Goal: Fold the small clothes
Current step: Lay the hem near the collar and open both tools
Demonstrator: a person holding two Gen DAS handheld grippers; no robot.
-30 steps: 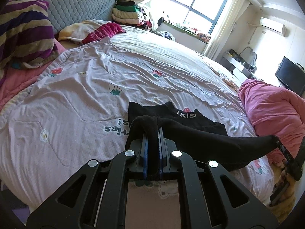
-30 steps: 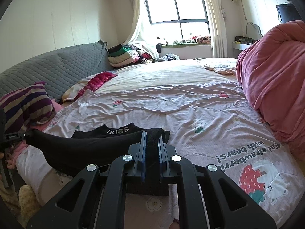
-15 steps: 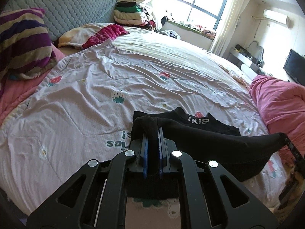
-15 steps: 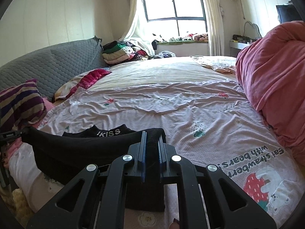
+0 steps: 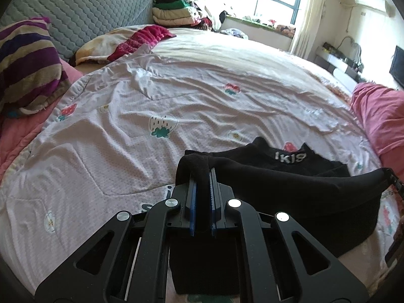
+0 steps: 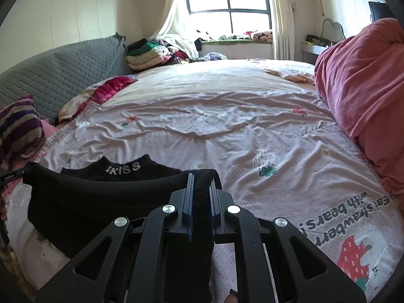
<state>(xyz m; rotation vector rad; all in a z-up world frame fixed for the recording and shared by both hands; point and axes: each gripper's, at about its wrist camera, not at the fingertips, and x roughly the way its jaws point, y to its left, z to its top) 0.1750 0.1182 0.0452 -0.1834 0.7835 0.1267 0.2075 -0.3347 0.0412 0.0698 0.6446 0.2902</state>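
A black garment [image 5: 298,184] with white lettering on its waistband hangs stretched between my two grippers, low over the near edge of a bed. My left gripper [image 5: 202,174] is shut on its left corner. My right gripper [image 6: 201,178] is shut on its right corner; the cloth [image 6: 101,192] spans to the left in that view. The far part of the garment with the waistband [image 6: 123,168] lies on the quilt. The right gripper's tip shows at the right edge of the left wrist view [image 5: 396,181].
The bed has a pale quilt [image 5: 176,101] with strawberry prints. A pink duvet heap [image 6: 361,83] lies on the right. A striped pillow [image 5: 25,63] and a grey headboard [image 5: 75,7] are on the left. Folded clothes [image 6: 149,53] are stacked at the far end.
Both grippers have moved forward over the bed with the garment held between them, bringing the held edge closer to the waistband part lying on the quilt.
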